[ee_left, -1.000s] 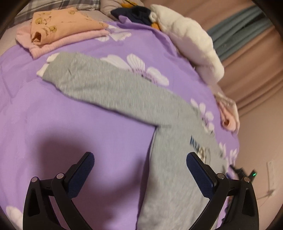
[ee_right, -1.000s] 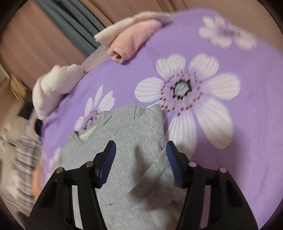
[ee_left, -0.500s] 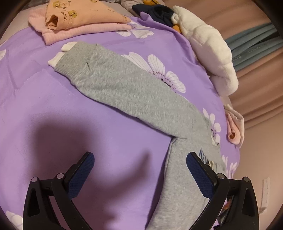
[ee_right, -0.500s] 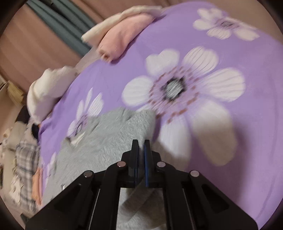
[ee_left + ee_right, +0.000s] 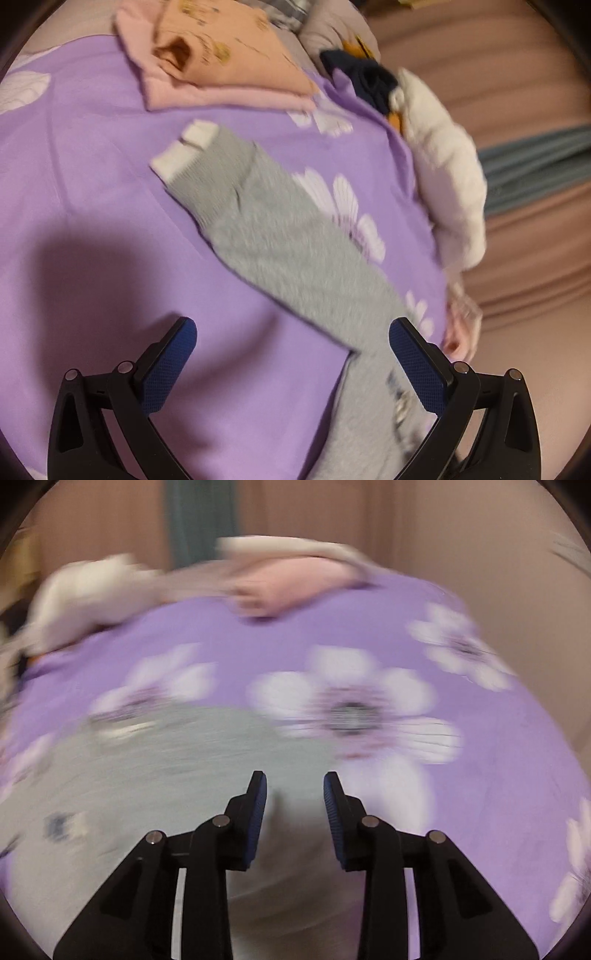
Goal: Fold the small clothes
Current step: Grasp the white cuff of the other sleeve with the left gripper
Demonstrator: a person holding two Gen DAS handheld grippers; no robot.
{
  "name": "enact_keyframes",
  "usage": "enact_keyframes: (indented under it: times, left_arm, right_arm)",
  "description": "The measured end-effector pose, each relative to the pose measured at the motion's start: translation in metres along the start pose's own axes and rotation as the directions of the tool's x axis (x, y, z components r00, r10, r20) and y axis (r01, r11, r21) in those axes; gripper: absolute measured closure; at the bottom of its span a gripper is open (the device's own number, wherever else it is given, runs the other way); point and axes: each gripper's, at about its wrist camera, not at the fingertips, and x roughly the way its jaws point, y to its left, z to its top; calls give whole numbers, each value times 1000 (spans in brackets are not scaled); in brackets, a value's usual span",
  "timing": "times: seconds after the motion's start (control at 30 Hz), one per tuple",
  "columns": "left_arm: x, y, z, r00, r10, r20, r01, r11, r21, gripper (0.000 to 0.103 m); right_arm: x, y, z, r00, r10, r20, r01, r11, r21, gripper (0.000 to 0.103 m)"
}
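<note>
A small grey sweatshirt [image 5: 295, 254] lies on the purple flowered bedspread [image 5: 92, 184], one long sleeve stretched up to a white cuff [image 5: 184, 147]. My left gripper [image 5: 291, 343] is open and empty above the bedspread, its right finger [image 5: 417, 365] over the sleeve near the body. In the blurred right wrist view, my right gripper [image 5: 294, 794] is partly open, with nothing between the jaws, above the edge of the grey sweatshirt [image 5: 166, 760].
A folded orange and pink stack [image 5: 214, 62] lies at the far end of the bed. White plush [image 5: 450, 177] and dark clothes [image 5: 365, 77] sit along the right edge. A pink folded garment [image 5: 295, 587] lies at the far edge. Curtains hang behind.
My right gripper, shut on the grey sweatshirt half a second ago, has opened and let it go. My left gripper has moved along the sleeve toward the cuff, still open.
</note>
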Motion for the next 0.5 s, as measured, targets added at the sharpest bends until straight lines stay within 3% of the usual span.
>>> enact_keyframes:
  times: [0.13, 0.23, 0.37, 0.5]
  left_arm:
    - [-2, 20, 15, 998, -68, 16, 70, 992, -107, 0]
    - [7, 30, 25, 992, -124, 2, 123, 980, -155, 0]
    - [17, 32, 36, 993, -116, 14, 117, 979, -167, 0]
    - [22, 28, 47, 996, -64, 65, 72, 988, -137, 0]
  right_arm:
    - [9, 58, -19, 974, 214, -70, -219, 973, -75, 82]
    - [21, 96, -33, 947, 300, -111, -310, 947, -82, 87]
    - [40, 131, -50, 944, 281, -173, -307, 940, -147, 88]
    - [36, 130, -49, 949, 261, -176, -290, 942, -168, 88]
